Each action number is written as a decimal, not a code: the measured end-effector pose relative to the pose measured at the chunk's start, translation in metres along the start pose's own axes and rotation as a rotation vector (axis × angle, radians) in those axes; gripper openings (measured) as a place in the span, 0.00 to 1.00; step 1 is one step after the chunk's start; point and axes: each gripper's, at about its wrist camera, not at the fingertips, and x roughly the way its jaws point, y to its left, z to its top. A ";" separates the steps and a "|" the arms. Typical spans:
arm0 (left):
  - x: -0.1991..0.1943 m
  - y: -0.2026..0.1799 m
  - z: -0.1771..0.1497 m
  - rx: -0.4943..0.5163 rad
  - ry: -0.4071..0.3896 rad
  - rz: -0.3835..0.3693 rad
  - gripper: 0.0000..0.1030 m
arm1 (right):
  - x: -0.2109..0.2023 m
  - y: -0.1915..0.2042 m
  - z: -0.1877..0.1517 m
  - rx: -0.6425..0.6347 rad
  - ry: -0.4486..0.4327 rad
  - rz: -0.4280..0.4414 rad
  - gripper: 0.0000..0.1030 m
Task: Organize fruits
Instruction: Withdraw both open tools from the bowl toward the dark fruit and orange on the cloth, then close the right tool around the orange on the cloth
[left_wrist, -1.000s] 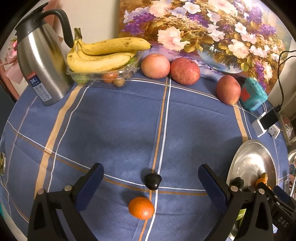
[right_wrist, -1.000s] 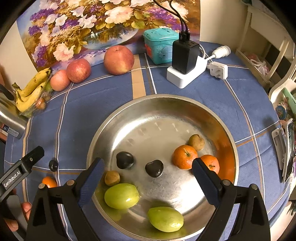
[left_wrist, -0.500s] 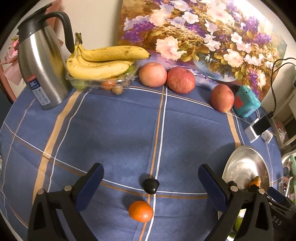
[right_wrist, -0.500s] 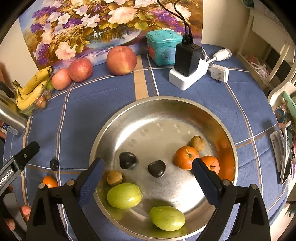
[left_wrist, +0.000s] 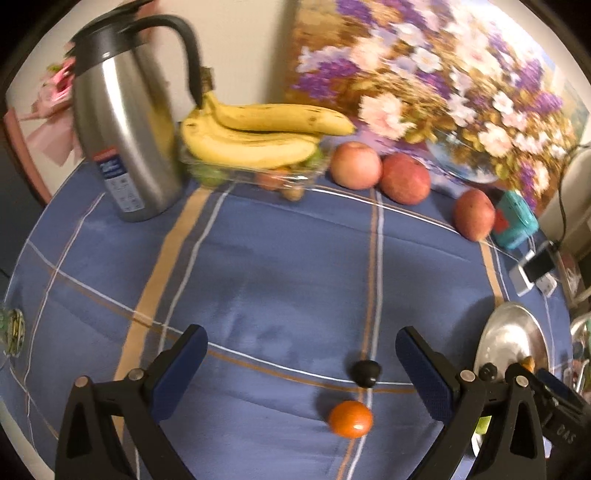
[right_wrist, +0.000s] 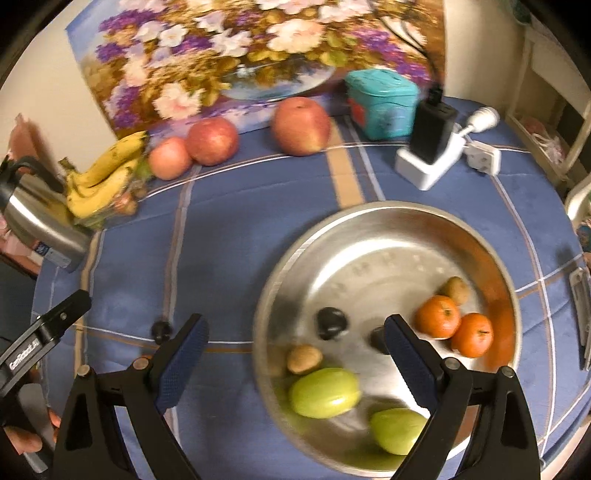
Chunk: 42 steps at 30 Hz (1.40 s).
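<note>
Left wrist view: the left hand-held gripper (left_wrist: 301, 363) hangs wide and empty over the counter (left_wrist: 280, 266); an orange (left_wrist: 350, 419) and a dark fruit (left_wrist: 365, 373) lie between its fingers. The right hand-held gripper (right_wrist: 295, 354), also wide and empty, hovers at the metal bowl (right_wrist: 476, 236) of fruit.

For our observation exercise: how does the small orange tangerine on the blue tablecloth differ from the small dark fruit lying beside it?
The small orange tangerine is bright orange; the small dark fruit is nearly black. The tangerine is larger and rounder, while the dark fruit looks lumpier. The tangerine lies nearer the camera. Both rest on the blue tablecloth, outside the steel bowl.
</note>
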 end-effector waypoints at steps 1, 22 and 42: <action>-0.001 0.005 0.000 -0.011 -0.004 0.010 1.00 | 0.001 0.007 -0.001 -0.012 0.003 0.009 0.93; 0.043 0.046 -0.027 -0.111 0.163 0.065 1.00 | 0.042 0.081 -0.027 -0.138 0.135 0.104 0.93; 0.049 0.064 -0.026 -0.163 0.177 0.085 0.99 | 0.061 0.121 -0.037 -0.211 0.200 0.199 0.77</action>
